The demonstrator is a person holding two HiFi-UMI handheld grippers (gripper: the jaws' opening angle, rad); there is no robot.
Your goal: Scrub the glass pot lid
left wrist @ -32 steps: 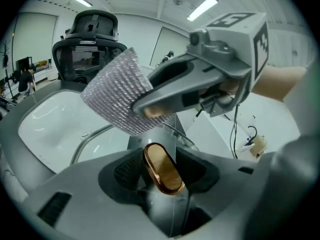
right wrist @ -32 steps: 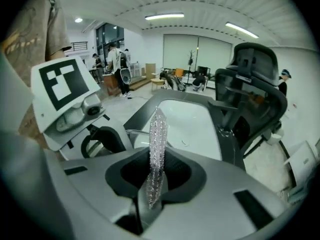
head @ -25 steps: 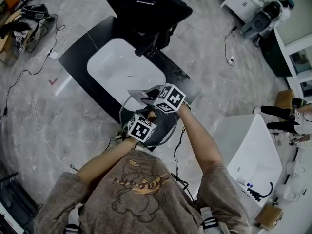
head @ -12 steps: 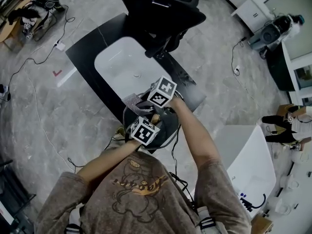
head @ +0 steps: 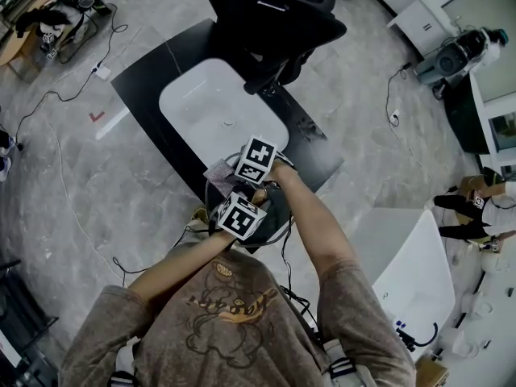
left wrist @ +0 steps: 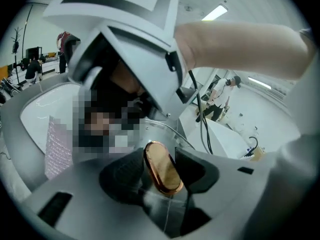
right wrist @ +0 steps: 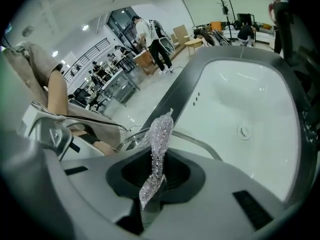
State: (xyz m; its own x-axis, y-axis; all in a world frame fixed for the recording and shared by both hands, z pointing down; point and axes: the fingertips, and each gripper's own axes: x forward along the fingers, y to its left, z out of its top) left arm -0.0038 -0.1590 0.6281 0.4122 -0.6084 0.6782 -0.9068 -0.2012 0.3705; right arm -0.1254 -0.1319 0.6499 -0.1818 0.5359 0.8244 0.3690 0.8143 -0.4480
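The glass pot lid point(head: 280, 216) is held up over the counter's front edge, its metal rim point(right wrist: 196, 140) curving past the right jaws. My left gripper point(left wrist: 162, 167) is shut on the lid's copper-coloured knob point(left wrist: 161, 170), which stands edge-on between the pads. My right gripper point(right wrist: 155, 176) is shut on a glittery scrub cloth point(right wrist: 158, 151) that sticks up from the jaws against the lid. In the head view the left gripper's cube point(head: 239, 216) sits just below the right gripper's cube point(head: 256, 160), with the cloth point(head: 219, 170) to their left.
A white sink point(head: 218, 115) is set in the black counter point(head: 149, 75) just beyond the lid. A black office chair point(head: 274, 14) stands behind the counter. Cables trail over the floor point(head: 64, 184) at left. A white cabinet point(head: 403, 256) stands at right.
The right gripper, with the cloth, has slid left across the lid and closer to the left gripper. The left gripper keeps its hold on the knob.
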